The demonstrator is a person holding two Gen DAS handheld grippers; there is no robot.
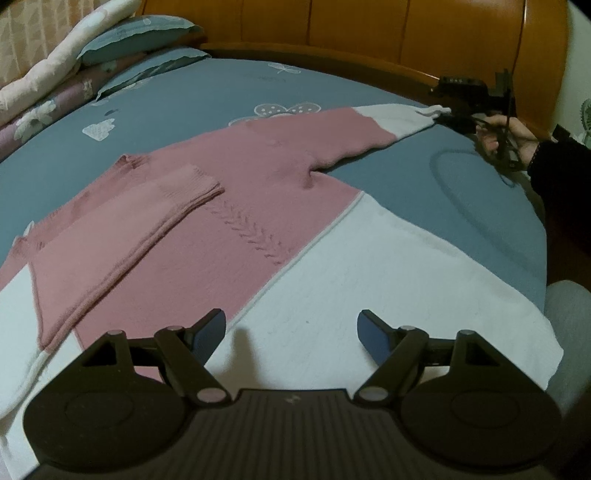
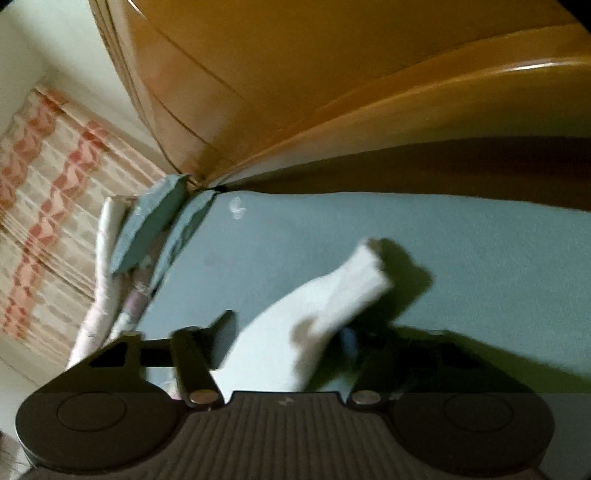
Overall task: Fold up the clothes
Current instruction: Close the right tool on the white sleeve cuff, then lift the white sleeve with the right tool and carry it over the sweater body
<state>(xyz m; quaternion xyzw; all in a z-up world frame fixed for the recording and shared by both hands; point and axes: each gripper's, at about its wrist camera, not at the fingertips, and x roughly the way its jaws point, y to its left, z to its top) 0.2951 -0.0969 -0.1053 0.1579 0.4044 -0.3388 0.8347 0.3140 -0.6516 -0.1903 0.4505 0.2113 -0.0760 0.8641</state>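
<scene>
A pink and white knit sweater [image 1: 258,177] lies flat on the blue bed sheet [image 1: 461,206]. One pink sleeve [image 1: 140,206] is folded across its chest. My left gripper [image 1: 291,332] hangs open just over the white hem part [image 1: 369,277], with nothing between its fingers. The other sleeve [image 1: 388,122] stretches out to the far right, where my right gripper [image 1: 452,114] meets its white cuff. In the right wrist view the white cuff [image 2: 354,280] fills the gap between the fingers of the right gripper [image 2: 286,339] and sticks out past them, blurred.
A wooden headboard [image 1: 369,29] runs along the far side of the bed. Blue pillows [image 1: 136,40] and folded quilts [image 1: 48,92] are stacked at the far left, and a patterned curtain [image 2: 44,184] hangs behind them. A person's hand [image 1: 517,136] in a dark sleeve holds the right gripper.
</scene>
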